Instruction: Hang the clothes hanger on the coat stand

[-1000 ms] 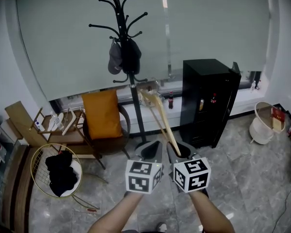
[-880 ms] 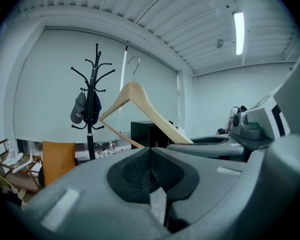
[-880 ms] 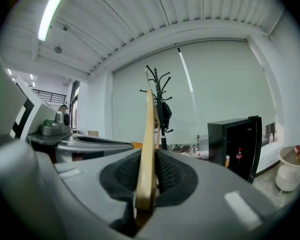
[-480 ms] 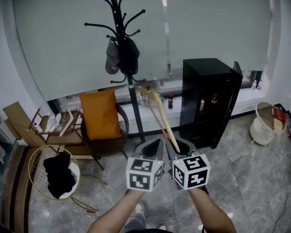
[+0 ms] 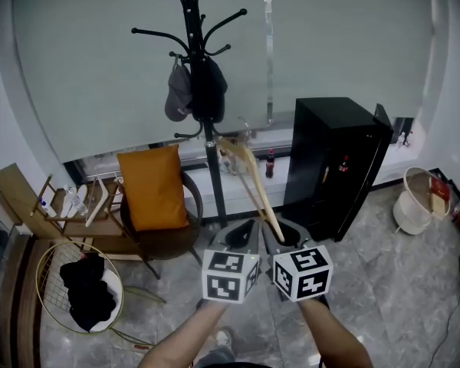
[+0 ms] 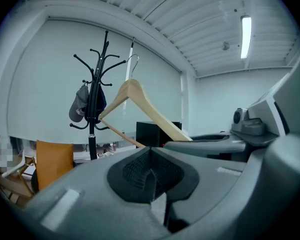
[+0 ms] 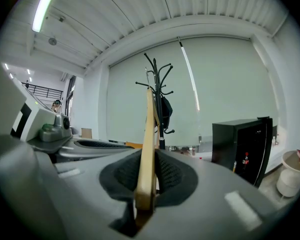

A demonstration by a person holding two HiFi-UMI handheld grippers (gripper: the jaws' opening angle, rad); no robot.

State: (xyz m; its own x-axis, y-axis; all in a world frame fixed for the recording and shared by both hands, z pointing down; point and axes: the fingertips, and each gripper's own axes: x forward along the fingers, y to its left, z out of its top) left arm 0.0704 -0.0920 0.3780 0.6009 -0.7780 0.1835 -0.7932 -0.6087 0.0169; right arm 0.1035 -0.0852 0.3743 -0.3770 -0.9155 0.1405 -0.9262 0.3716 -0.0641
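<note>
A black coat stand (image 5: pixel 207 133) rises ahead in front of the window blind, with a grey cap (image 5: pixel 178 92) and a dark garment on its hooks. My right gripper (image 5: pixel 280 238) is shut on one end of a wooden clothes hanger (image 5: pixel 253 184), which slants up and left toward the stand's pole. In the right gripper view the hanger (image 7: pixel 148 149) runs edge-on out of the jaws, its metal hook near the stand (image 7: pixel 161 111). My left gripper (image 5: pixel 243 238) sits just beside it, shut on nothing. From the left gripper view the hanger (image 6: pixel 140 104) shows right of the stand (image 6: pixel 92 101).
A chair with an orange cushion (image 5: pixel 149 186) stands left of the stand's foot. A black cabinet (image 5: pixel 333 167) is to the right, a white bin (image 5: pixel 414 202) beyond it. A wire basket (image 5: pixel 50 259) holding dark clothes and a wooden rack (image 5: pixel 61 205) sit at the left.
The head view has shifted so the coat stand sits higher and slightly nearer. Both grippers and the hanger keep the same pose relative to each other.
</note>
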